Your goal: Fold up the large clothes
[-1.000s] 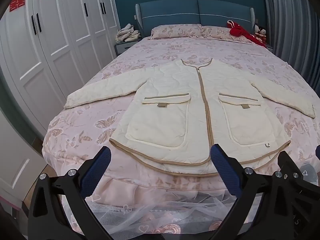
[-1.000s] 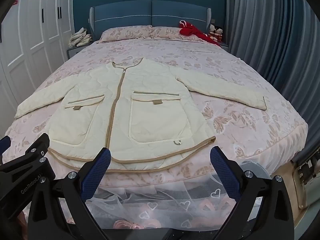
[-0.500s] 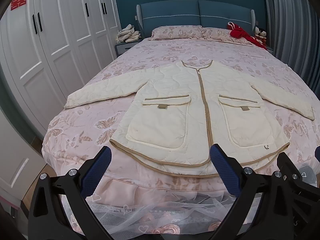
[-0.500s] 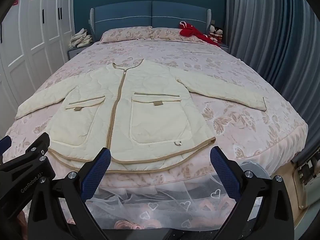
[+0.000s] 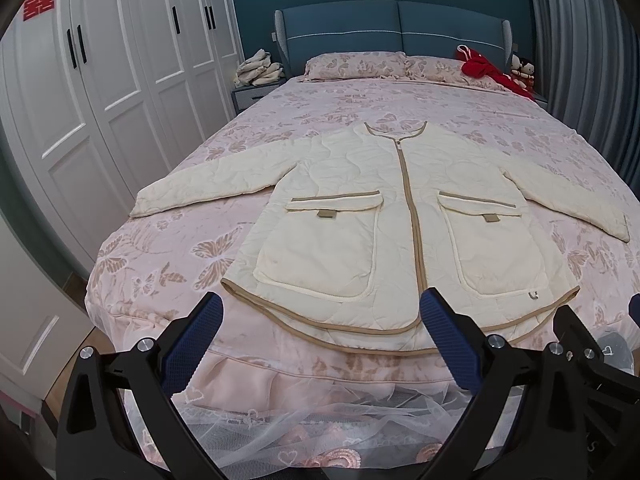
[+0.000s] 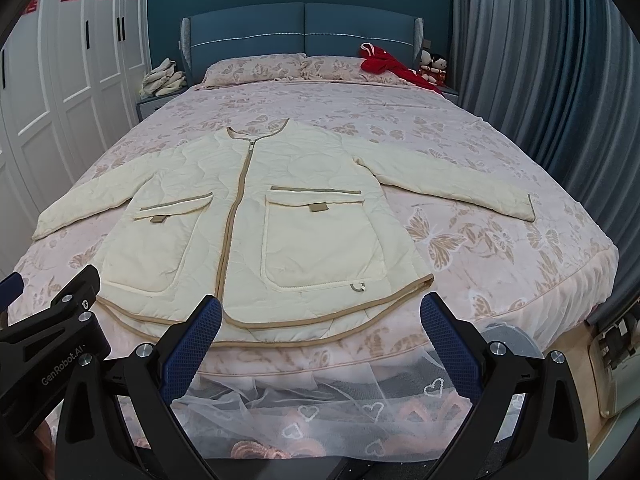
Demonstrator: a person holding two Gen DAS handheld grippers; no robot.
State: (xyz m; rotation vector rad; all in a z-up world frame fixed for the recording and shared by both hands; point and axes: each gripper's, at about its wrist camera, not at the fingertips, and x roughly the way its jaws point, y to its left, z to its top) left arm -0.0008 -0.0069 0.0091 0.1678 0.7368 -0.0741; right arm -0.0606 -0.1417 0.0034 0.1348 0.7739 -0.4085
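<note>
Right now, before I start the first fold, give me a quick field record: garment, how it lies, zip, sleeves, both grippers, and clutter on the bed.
garment: cream quilted jacket with tan trim
lie: flat, front up, hem at the foot edge of the bed
zip: closed up to the collar
sleeves: both spread out sideways, unfolded
pockets: two flap pockets, flaps down
left hand-held gripper: open, holding nothing, short of the hem
right hand-held gripper: open, holding nothing, short of the hem
clutter: red garment by the pillows, well clear of the jacket
</note>
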